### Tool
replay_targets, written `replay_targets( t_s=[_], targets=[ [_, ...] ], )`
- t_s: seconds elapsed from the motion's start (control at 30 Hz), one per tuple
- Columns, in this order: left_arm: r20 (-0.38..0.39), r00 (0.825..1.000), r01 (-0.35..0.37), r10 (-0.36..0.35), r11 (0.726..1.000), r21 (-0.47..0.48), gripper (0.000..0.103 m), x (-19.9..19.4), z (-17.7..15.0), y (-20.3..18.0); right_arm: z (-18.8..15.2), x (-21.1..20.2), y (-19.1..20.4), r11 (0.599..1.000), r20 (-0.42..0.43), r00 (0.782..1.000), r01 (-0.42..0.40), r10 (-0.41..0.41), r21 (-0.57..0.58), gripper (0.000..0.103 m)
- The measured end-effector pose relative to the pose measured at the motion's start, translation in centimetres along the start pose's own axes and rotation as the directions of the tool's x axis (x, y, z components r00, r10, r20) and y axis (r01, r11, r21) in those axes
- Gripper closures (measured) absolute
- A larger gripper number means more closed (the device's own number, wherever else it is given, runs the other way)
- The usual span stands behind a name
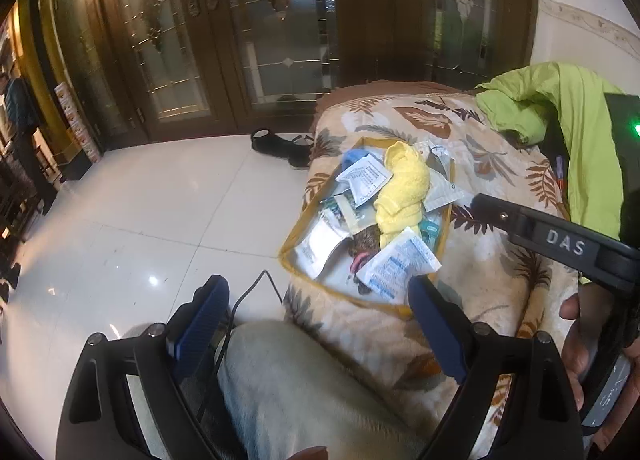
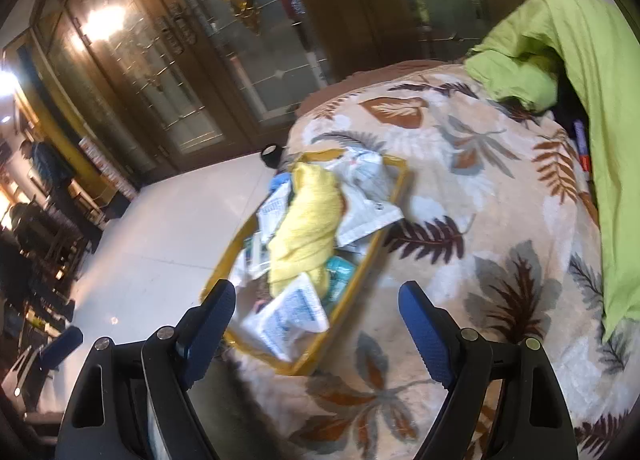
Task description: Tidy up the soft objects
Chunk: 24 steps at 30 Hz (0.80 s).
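A clear storage bag with a yellow rim (image 1: 289, 242) (image 2: 362, 274) lies on a leaf-patterned blanket (image 1: 472, 276) (image 2: 480, 187). In it lie a yellow towel (image 1: 402, 191) (image 2: 308, 227), several white packets (image 1: 400, 264) (image 2: 292, 314) and small soft items. My left gripper (image 1: 320, 300) is open and empty, held above my knee, short of the bag's near corner. My right gripper (image 2: 318, 306) is open and empty, hovering over the bag's near end. The right gripper's black finger also shows in the left wrist view (image 1: 532, 227), beside the bag's right edge.
A lime green garment (image 1: 560, 115) (image 2: 580, 71) is heaped at the blanket's far right. White tiled floor (image 1: 140, 227) lies left of the bed, with black shoes (image 1: 280, 145) and a cable on it. Glass-panelled wooden doors (image 1: 224, 39) stand behind.
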<state>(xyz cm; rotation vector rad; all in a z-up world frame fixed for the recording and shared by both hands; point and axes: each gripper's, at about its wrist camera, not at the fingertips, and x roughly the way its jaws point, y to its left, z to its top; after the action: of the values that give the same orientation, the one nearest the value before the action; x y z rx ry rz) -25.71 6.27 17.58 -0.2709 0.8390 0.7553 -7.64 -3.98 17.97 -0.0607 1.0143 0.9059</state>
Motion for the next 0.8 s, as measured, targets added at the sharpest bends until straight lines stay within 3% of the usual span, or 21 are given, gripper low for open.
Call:
replay_targets(
  t_s=[0.2,0.63,0.8],
  targets=[
    [0.021,1.0,0.002,-0.002,1.0,0.005,0.011,-2.0,-0.9,-1.3,-1.1,-1.6,1.0,0.999,0.007,1.0,-0.007,0.007,-0.031,0.016],
    [0.001,1.0,0.014,-0.014,1.0,-0.015,0.01,-0.1,-1.0,-2.0,-0.9,-1.8,-1.0,0.999,0.022,1.0,-0.02,0.019,0.048,0.016],
    [0.006,1.0,0.028,-0.028,0.999,-0.035,0.01,0.3,-1.2,-1.3,-0.9,-1.0,0.0,1.0,0.007,1.0,0.001,-0.001,0.019,0.016]
  ],
)
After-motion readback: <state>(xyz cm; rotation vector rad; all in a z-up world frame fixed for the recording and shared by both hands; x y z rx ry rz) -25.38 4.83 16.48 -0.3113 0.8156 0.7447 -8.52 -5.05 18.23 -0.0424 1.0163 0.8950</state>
